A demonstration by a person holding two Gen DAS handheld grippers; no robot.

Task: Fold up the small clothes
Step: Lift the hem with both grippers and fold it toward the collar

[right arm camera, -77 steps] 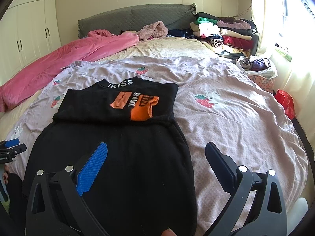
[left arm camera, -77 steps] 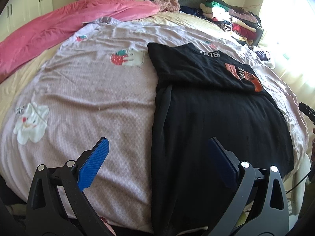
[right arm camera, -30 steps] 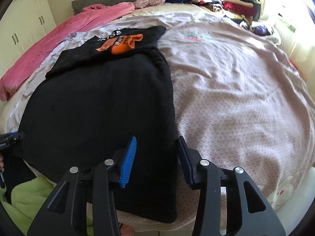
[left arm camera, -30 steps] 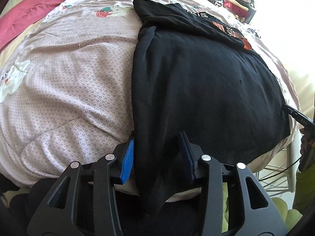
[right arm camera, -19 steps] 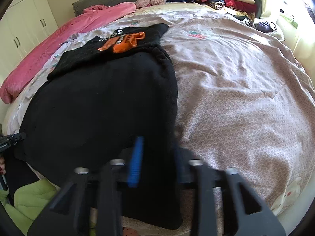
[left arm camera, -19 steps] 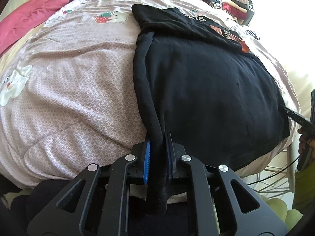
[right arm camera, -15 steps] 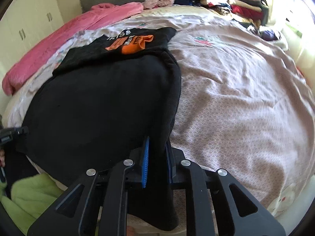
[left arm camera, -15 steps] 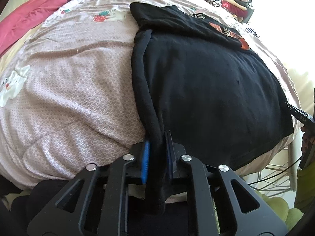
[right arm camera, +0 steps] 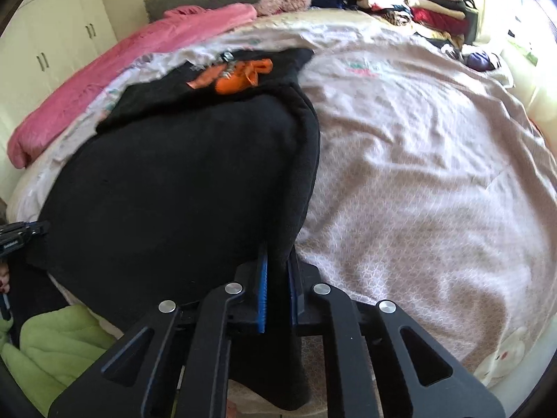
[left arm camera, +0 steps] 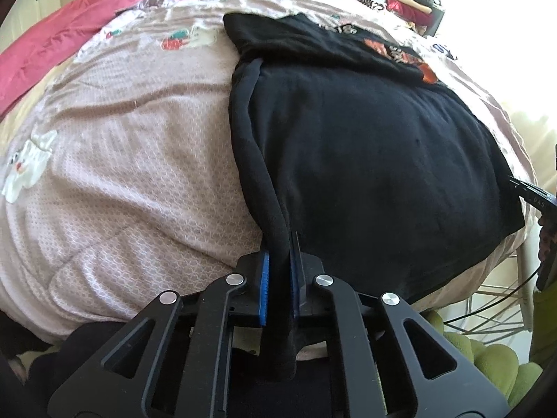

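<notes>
A black garment (left arm camera: 365, 160) lies spread across the near half of a bed, its far end already folded back so that an orange print (right arm camera: 233, 78) faces up. Its near hem hangs over the mattress edge, and both bottom corners are pinched: the left gripper (left arm camera: 278, 284) is clamped on the thick rolled left edge, the right gripper (right arm camera: 276, 289) is clamped on the right edge, each pair of blue pads (left arm camera: 264, 285) pressed flat against the cloth with fabric trailing down below the jaws.

The garment rests on a pale mauve bedsheet (left arm camera: 122, 160) printed with cartoon figures. A pink quilt (right arm camera: 115, 69) runs along the far left side of the bed, a stack of folded clothes (right arm camera: 414, 3) sits by the headboard near the bright window, and a green cushion (right arm camera: 52, 345) lies on the floor below the bed's edge.

The step in hand appears to be lifting the hem to carry it forward over the body. The risks lie in the grips themselves: each holds a bunched roll, not a flat corner, so a layer may slip out as the weight comes up, leaving a crooked fold. If the two hands rise unevenly, the heavy fleece-like cloth could drag the folded top section askew. The overhanging hem may also catch on the mattress edge and pull the sheet along with it.
</notes>
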